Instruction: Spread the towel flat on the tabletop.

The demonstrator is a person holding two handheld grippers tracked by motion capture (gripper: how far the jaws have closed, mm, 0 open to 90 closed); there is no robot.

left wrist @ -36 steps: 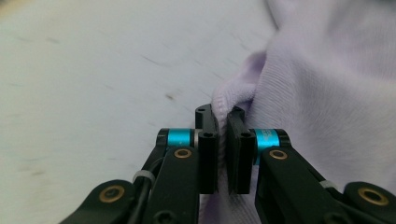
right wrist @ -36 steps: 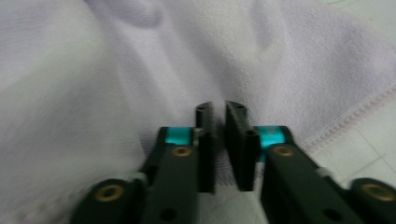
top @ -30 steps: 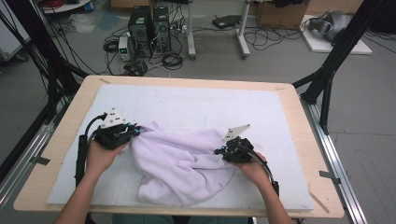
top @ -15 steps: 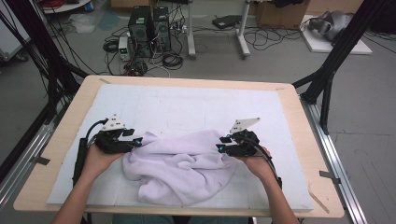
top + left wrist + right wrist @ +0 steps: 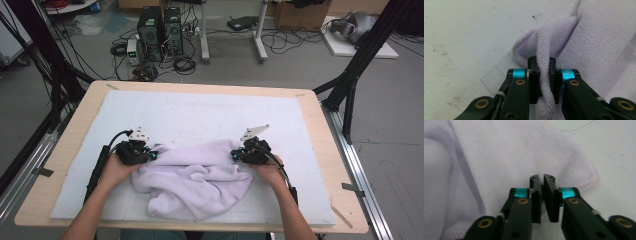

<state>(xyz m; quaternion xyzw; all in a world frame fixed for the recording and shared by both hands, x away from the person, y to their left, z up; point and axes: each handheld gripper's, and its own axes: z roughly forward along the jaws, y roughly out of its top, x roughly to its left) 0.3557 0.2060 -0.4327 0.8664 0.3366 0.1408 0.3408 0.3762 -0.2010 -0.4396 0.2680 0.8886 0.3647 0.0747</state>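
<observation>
Claws (image 5: pixel 150 156) wider apart; towel (image 5: pixel 195 180) stretched

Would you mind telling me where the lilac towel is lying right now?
In the high view the towel lies crumpled on the white mat near the table's front edge, between the left gripper and the right gripper.

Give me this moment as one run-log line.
left claw: shut on towel fold | right claw: shut, grip on towel unclear | towel: bunched on foam mat between both
</observation>
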